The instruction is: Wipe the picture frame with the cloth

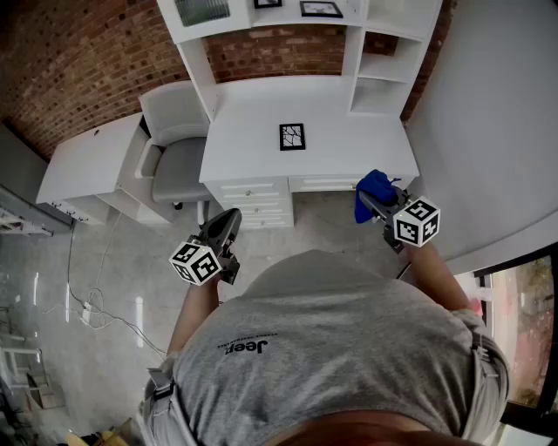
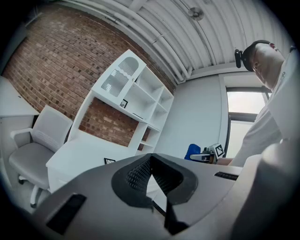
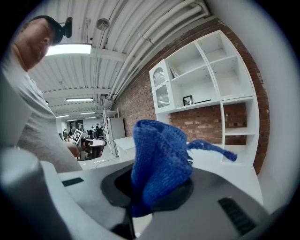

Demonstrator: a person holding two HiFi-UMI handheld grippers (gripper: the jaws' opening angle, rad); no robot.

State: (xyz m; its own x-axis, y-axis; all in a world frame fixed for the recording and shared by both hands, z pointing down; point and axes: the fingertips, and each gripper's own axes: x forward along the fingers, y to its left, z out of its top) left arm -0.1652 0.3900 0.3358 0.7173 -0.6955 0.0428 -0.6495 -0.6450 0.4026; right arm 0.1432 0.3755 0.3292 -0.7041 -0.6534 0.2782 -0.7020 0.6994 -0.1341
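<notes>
A small black picture frame (image 1: 292,137) lies flat on the white desk (image 1: 349,148), and shows small in the left gripper view (image 2: 109,161). My right gripper (image 1: 377,200) hovers in front of the desk's right corner, shut on a blue cloth (image 1: 373,186) that bunches up between the jaws (image 3: 159,161). My left gripper (image 1: 225,223) hangs lower left, before the drawers, shut with nothing in it (image 2: 152,180). Both grippers are well short of the frame.
A grey chair (image 1: 174,157) stands left of the desk. White shelving (image 1: 288,26) with small framed pictures rises behind the desk against a brick wall. Drawers (image 1: 257,202) sit under the desk. A low white cabinet (image 1: 87,165) is at far left; cables (image 1: 87,305) lie on the floor.
</notes>
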